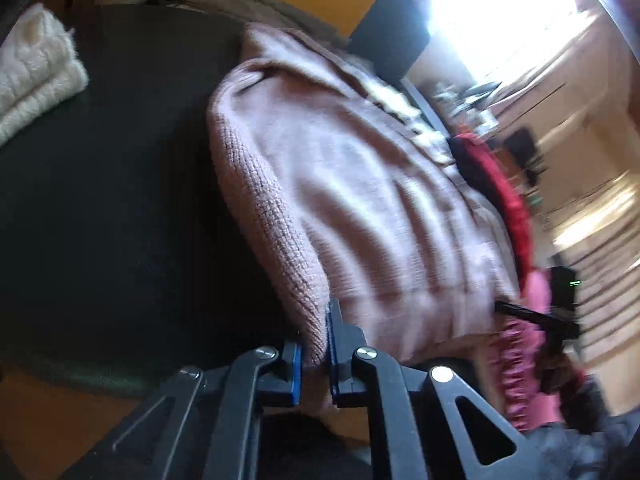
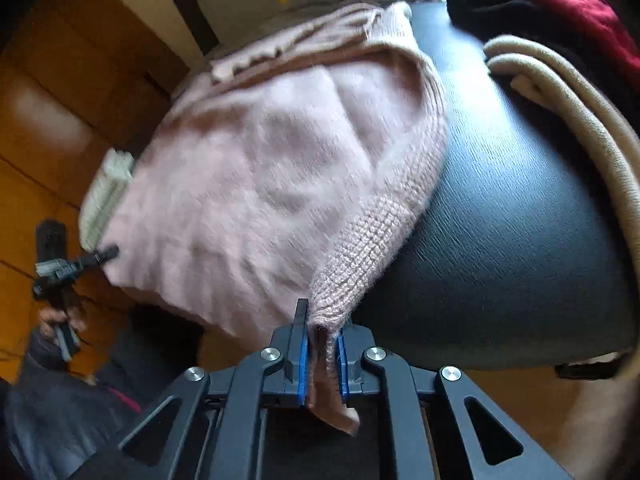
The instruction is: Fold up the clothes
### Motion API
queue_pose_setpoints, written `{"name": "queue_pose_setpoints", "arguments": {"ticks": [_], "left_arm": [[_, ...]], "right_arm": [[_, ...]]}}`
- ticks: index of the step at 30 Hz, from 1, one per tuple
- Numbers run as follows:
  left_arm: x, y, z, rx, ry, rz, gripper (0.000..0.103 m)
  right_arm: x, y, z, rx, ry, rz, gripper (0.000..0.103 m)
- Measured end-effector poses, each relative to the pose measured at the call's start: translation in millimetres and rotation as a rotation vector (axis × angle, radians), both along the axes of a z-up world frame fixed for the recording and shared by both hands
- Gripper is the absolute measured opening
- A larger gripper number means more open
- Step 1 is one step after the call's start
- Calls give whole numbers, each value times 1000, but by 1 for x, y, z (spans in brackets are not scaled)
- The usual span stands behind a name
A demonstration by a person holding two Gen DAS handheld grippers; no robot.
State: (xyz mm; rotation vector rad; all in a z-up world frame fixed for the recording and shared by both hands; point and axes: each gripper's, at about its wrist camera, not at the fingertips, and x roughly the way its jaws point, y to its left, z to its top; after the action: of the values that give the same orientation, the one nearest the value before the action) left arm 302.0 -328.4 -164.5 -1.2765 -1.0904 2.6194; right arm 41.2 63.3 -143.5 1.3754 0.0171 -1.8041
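Observation:
A pink knit sweater (image 1: 340, 184) hangs stretched between both grippers above a black table (image 1: 100, 208). My left gripper (image 1: 314, 344) is shut on one ribbed corner of it. In the right wrist view the same sweater (image 2: 260, 184) spreads over the black table (image 2: 520, 240), and my right gripper (image 2: 322, 340) is shut on its other ribbed corner, with a flap of knit hanging below the fingers. Each view shows the other gripper at the far side of the cloth: the right gripper (image 1: 520, 314) and the left gripper (image 2: 96, 258), the latter held by a hand.
A folded cream knit (image 1: 36, 76) lies at the table's far left. A beige garment (image 2: 560, 92), a black one and a dark red one (image 2: 560, 4) are piled at the table's right. Orange-brown floor (image 2: 36, 184) surrounds the table; a bright window (image 1: 500, 8) glares behind.

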Motion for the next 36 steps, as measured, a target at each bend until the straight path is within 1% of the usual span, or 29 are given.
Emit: {"name": "queue_pose_setpoints", "arguments": {"ticks": [2,4,7,9,13,18,20,22,24,26,27,31,32,34,35,36], "left_arm": [[-2,-5,7,34,38,-13,8],[-5,-10,14,53,68,-23,8],[-11,-17,23,90,105,-38,8],[-16,-23,32,120,144,-40,8],[-33,-38,55,175,250,-36,8],[-77,-63,85,191,364,-20,8],[-99,-77,96,180,398,0,8],[-128,-98,103,183,423,49,8],[-156,-117,99,187,419,106,8],[-183,-136,87,205,394,157,8],[-198,-145,77,213,366,183,8],[-247,-176,19,253,204,281,8],[-254,-178,4,256,162,288,8],[-264,-181,-23,265,89,297,8],[-263,-181,-31,273,84,292,7],[-258,-179,-37,279,94,287,7]], "right_arm": [[-4,-1,9,-103,-35,-9,12],[-9,-6,14,-165,-56,3,12],[-18,-13,5,-154,-90,-2,12],[-24,-14,3,-186,-110,-22,11],[-56,-35,31,-264,-62,-35,12],[-97,-61,65,-360,-1,-50,11],[-113,-71,79,-398,24,-57,11],[-133,-84,88,-423,42,-74,11],[-161,-99,86,-423,45,-111,11],[-194,-114,79,-411,38,-158,11],[-213,-125,70,-394,22,-188,11],[-257,-149,34,-309,-32,-276,11],[-265,-151,24,-286,-49,-291,12],[-265,-149,13,-269,-57,-289,11],[-265,-147,7,-261,-61,-288,8],[-265,-146,1,-253,-64,-286,8]]}}
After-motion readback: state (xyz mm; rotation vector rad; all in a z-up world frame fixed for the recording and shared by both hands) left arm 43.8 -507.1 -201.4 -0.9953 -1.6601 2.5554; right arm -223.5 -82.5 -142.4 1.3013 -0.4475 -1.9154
